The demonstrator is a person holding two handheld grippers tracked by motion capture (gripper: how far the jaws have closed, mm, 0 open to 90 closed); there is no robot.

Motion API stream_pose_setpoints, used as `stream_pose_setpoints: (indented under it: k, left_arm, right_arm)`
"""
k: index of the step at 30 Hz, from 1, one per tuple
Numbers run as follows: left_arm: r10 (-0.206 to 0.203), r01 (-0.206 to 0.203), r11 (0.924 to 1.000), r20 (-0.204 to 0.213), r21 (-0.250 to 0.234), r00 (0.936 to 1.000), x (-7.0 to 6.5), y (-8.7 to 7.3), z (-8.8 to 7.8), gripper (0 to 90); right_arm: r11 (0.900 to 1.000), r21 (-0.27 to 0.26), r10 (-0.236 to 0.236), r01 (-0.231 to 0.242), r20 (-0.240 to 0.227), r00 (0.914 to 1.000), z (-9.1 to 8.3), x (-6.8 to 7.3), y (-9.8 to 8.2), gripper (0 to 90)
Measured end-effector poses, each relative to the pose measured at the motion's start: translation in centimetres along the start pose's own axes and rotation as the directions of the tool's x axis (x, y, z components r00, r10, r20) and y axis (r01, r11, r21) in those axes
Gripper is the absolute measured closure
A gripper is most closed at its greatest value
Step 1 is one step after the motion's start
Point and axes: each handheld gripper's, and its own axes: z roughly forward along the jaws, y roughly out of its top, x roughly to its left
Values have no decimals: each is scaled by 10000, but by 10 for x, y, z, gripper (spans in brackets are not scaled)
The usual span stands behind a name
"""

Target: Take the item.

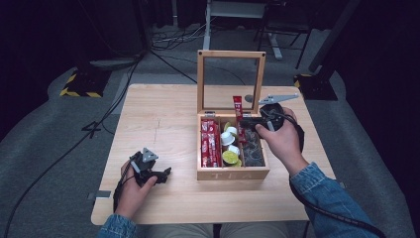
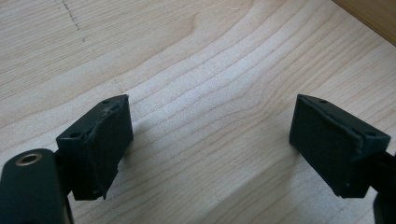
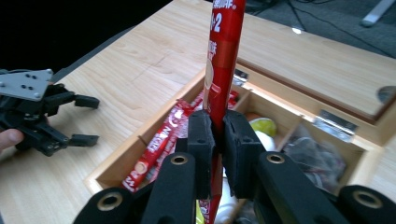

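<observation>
1. We are looking down on a pale wooden table point(image 1: 163, 119) with a person seated at its near edge, both forearms in denim sleeves reaching in from below.

2. A wooden tea box point(image 1: 233, 174) sits on the table right of centre. Its lid point(image 1: 231, 54), a wooden frame with a clear pane, stands upright at the back. The word TEA is marked on the front wall.

3. The box is split into compartments. The left one holds red sachets point(image 1: 210, 144) lying lengthwise. The middle one holds small white cups point(image 1: 229, 138) and a lime-green round piece point(image 1: 230, 157). The right one holds dark packets point(image 1: 253, 148).

4. Our right tool point(image 1: 242, 122) is held over the box, above its middle and right compartments, with the right hand point(image 1: 280, 136) wrapped around it. Its jaws are clenched on a long red sachet stick point(image 1: 238, 113), which stands almost upright, its top end rising above the jaws in front of the lid's pane.

5. In the right gripper view the red sachet stick point(image 3: 223, 60) is pinched between the two black pads point(image 3: 201, 140) at its lower part and runs up out of the top of the picture. Below and behind it we see the open box with the red sachets point(image 3: 161, 142).

6. Our left tool point(image 1: 164, 174) rests low at the table's near left, well apart from the box, held in the left hand point(image 1: 132, 191).

7. In the left gripper view its jaws stand wide apart, released, with bare wood grain between them. A corner of the box shows at the top right.
</observation>
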Motion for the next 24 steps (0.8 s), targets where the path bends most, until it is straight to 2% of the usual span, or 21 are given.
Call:
stream_pose_setpoints:
  k: [15, 24]
  left_arm:
    - [5, -5, 10000, -1, -6, 10000, 0, 0, 0, 137]
    - [2, -2, 10000, 2, -3, 10000, 0, 0, 0, 137]
  right_arm:
    - [9988, -332, 386, -359, 860, 9955, -32, -30, -10, 822]
    - [9977, -403, 594, -537, 1561, 9860, -47, -54, -20, 822]
